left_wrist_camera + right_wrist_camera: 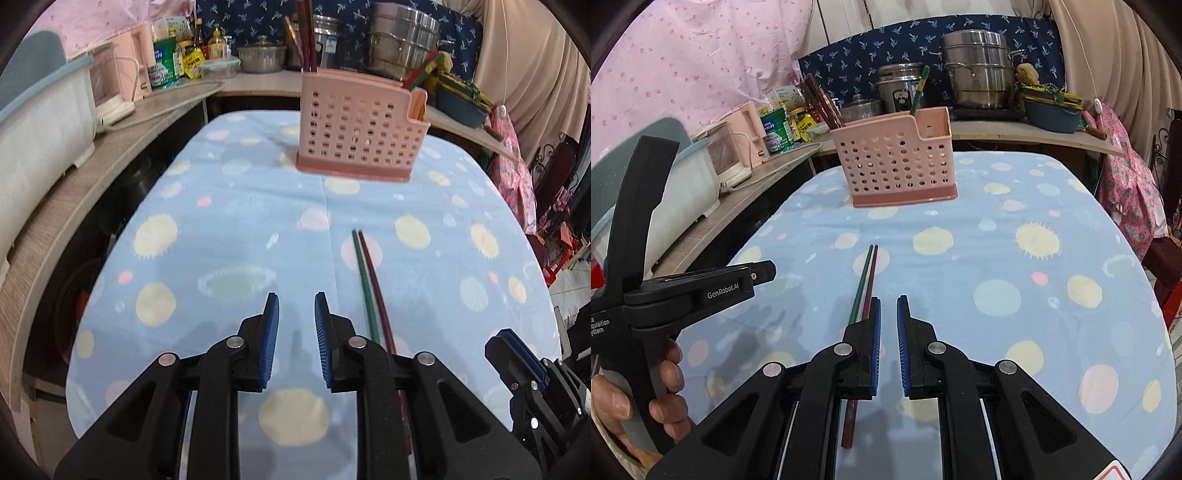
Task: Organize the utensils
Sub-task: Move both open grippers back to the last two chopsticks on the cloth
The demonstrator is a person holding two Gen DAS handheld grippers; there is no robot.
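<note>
Two chopsticks, one green point(364, 284) and one dark red point(375, 284), lie side by side on our spotted blue tablecloth point(221, 229), well short of the pink holder point(360, 129) at the far end. We see the left gripper point(296, 306) slightly parted, holding nothing. The right gripper point(888, 306) shows a narrow gap, also empty, just right of the chopsticks.

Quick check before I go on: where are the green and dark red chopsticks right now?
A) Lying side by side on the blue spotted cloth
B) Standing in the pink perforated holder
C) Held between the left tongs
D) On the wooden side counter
A: the green chopstick and dark red chopstick lie side by side on the blue spotted cloth, short of the pink perforated plastic holder, and neither tongs holds them.
</note>
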